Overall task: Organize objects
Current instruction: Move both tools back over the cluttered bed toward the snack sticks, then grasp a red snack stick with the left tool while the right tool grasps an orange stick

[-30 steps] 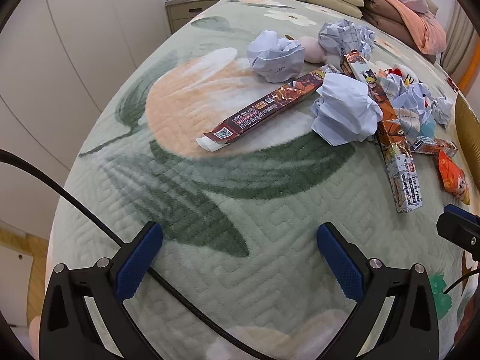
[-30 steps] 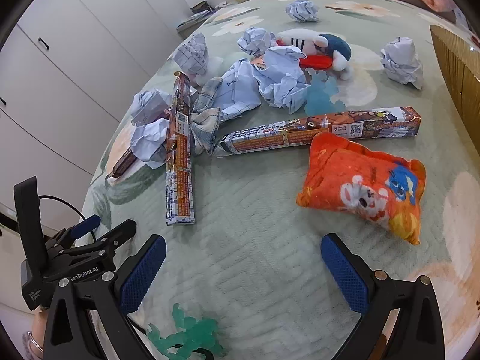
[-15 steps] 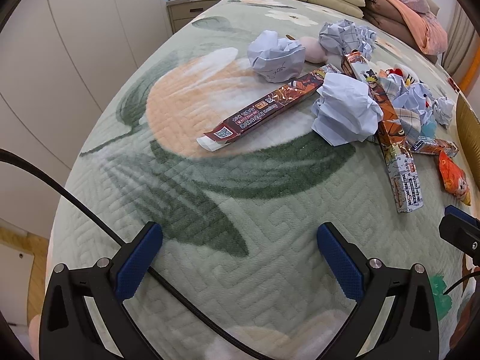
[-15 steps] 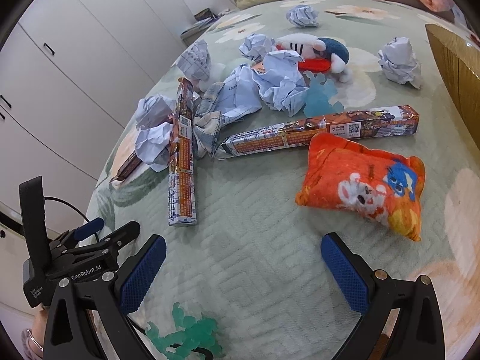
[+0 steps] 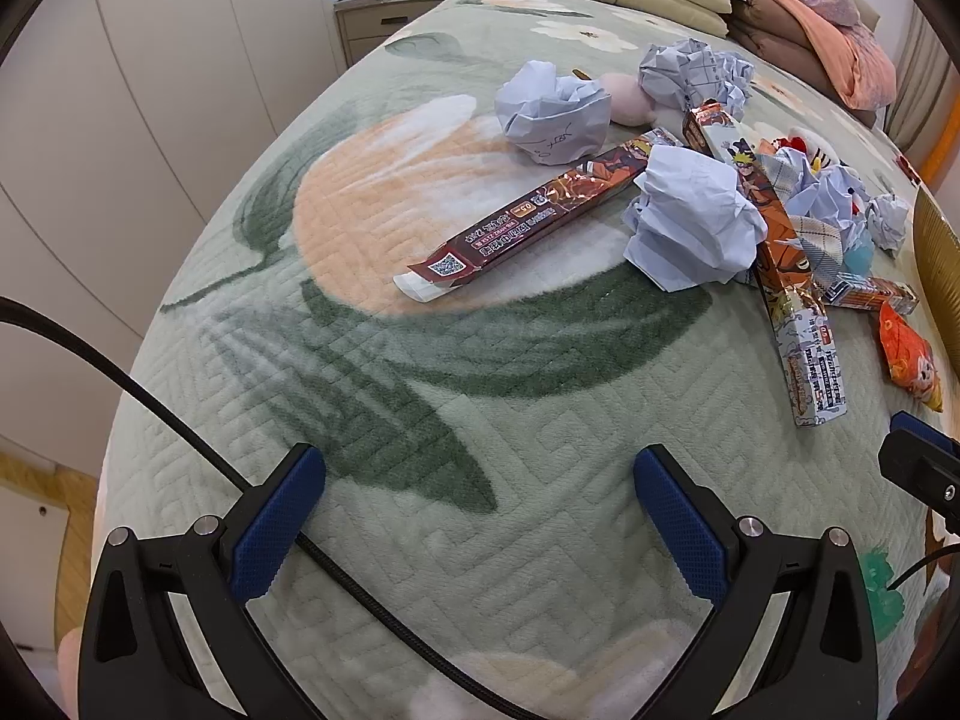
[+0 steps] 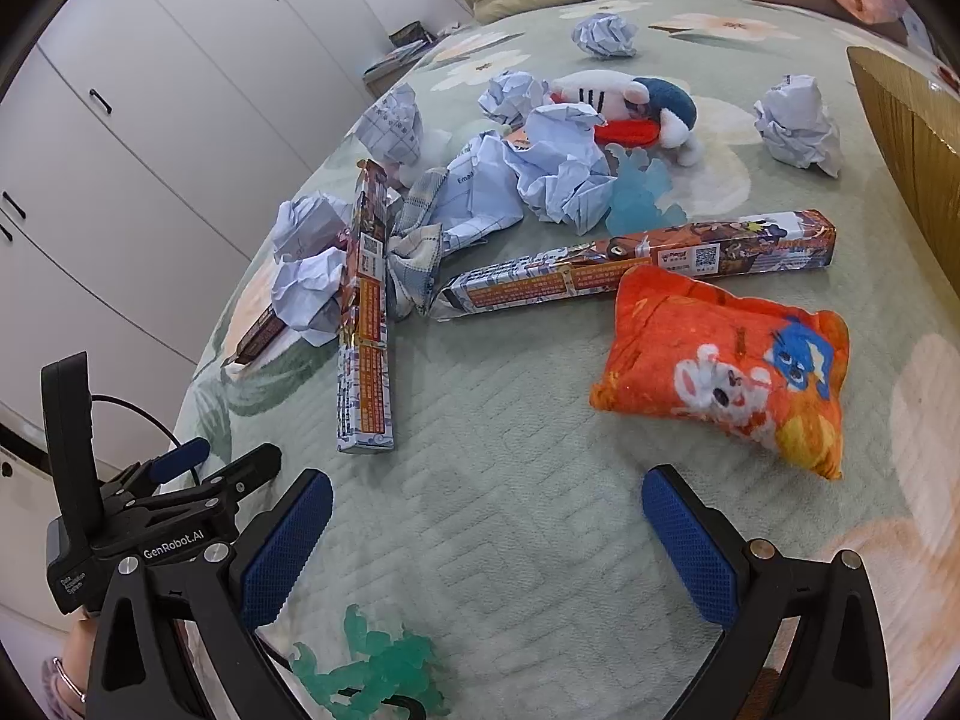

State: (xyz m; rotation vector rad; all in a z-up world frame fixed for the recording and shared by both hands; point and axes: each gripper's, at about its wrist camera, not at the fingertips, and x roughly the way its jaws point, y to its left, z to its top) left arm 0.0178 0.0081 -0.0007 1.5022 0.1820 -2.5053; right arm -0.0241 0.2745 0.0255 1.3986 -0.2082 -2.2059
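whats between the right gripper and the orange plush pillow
Nothing but bare green quilt. In the right wrist view the right gripper hangs open, and the orange plush pillow lies just past its right finger with no object in between.

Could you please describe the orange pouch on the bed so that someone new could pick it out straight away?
Start from the green quilted bedspread and find the long printed box lying crosswise in the right wrist view. Just in front of that box, touching its near edge, lies the orange pouch, ahead of the open right tongs. It is the only soft, bright orange item, printed with a white rabbit and a blue figure.
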